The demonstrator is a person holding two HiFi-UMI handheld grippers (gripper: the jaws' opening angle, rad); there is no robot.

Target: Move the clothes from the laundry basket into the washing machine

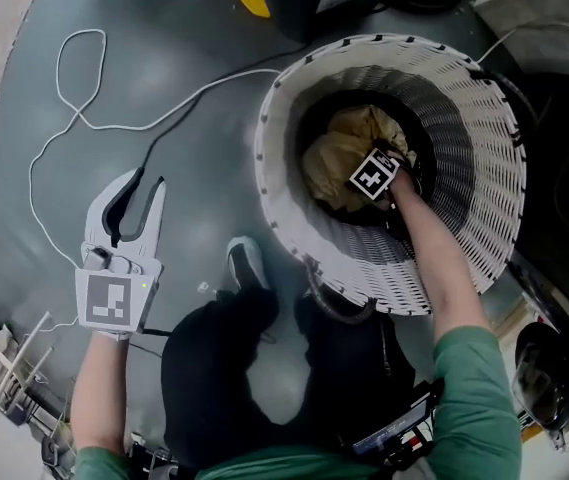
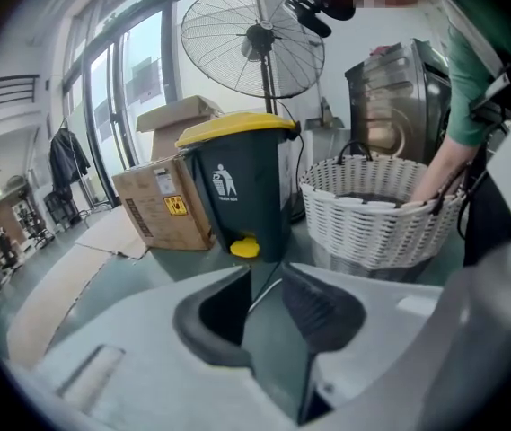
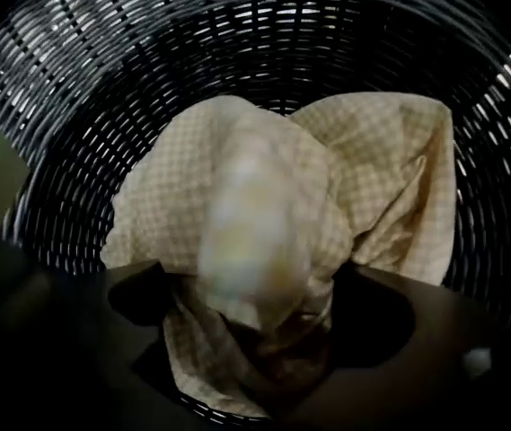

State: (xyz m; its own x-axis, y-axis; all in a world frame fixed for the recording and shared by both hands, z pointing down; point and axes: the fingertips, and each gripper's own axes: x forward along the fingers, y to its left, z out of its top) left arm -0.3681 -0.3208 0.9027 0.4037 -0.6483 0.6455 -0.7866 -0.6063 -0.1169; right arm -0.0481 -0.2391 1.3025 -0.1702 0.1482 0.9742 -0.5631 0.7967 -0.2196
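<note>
- We count one washing machine (image 2: pixel 397 97) just behind the basket, so the carry looks short.
- One laundry basket (image 1: pixel 489 128) stands mouth up on the floor.
- One beige checked cloth (image 3: pixel 381 178), as far as we can tell, lies crumpled at the bottom of the basket.
- Two grippers: the right gripper (image 3: pixel 264 321) reaches deep into the basket with its jaws spread either side of a fold, not yet pinching. The left gripper (image 1: pixel 139 196) waits aside, jaws apart and empty.
</note>
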